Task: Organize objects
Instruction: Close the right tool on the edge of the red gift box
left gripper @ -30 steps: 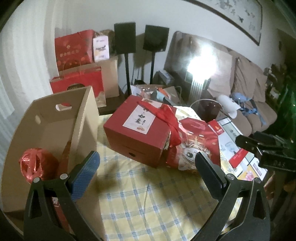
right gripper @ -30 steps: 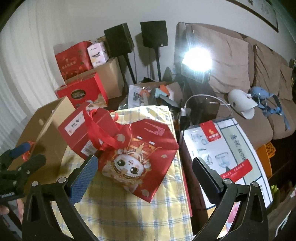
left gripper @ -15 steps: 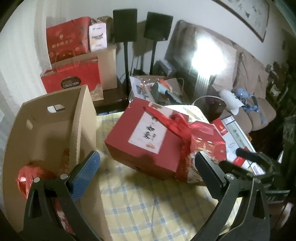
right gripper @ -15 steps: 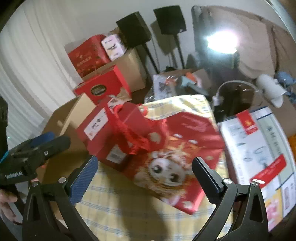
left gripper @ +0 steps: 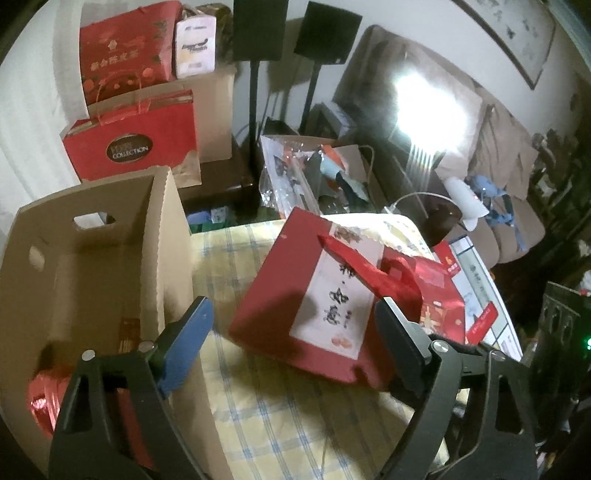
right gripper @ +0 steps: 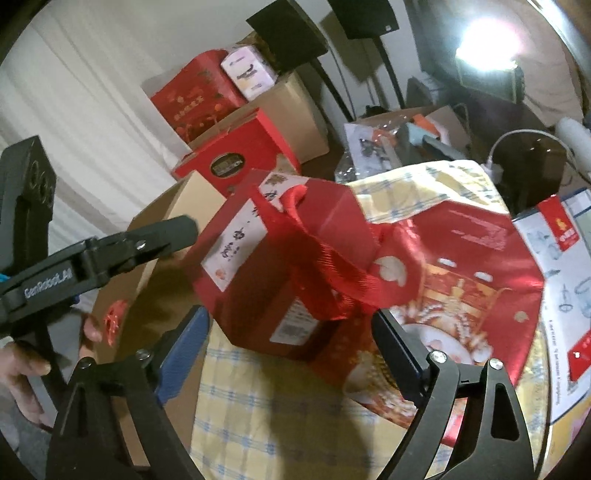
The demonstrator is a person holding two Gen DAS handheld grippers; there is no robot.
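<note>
A red gift box [left gripper: 295, 306] with a white label and a red ribbon handle [left gripper: 365, 269] sits on a yellow checked cloth [left gripper: 280, 406]. It also shows in the right wrist view [right gripper: 258, 266]. A red cartoon bag [right gripper: 458, 295] leans against its right side. An open cardboard box [left gripper: 92, 280] stands to the left, with a red foil ball [left gripper: 44, 398] inside. My left gripper [left gripper: 291, 339] is open and empty, just in front of the gift box. My right gripper [right gripper: 291, 343] is open and empty, close before the box and bag. The left gripper's finger [right gripper: 162, 236] shows in the right wrist view.
Red gift bags [left gripper: 136, 144] and cartons are stacked behind the table. Two black speakers on stands [left gripper: 258, 29] stand by the wall. A bright lamp [left gripper: 424, 110] glares in front of a brown sofa [left gripper: 498, 147]. A white printed box [right gripper: 565, 295] lies at the right.
Both grippers have moved closer to the red gift box, which now fills more of each view. The left gripper's finger has come up beside the box in the right wrist view.
</note>
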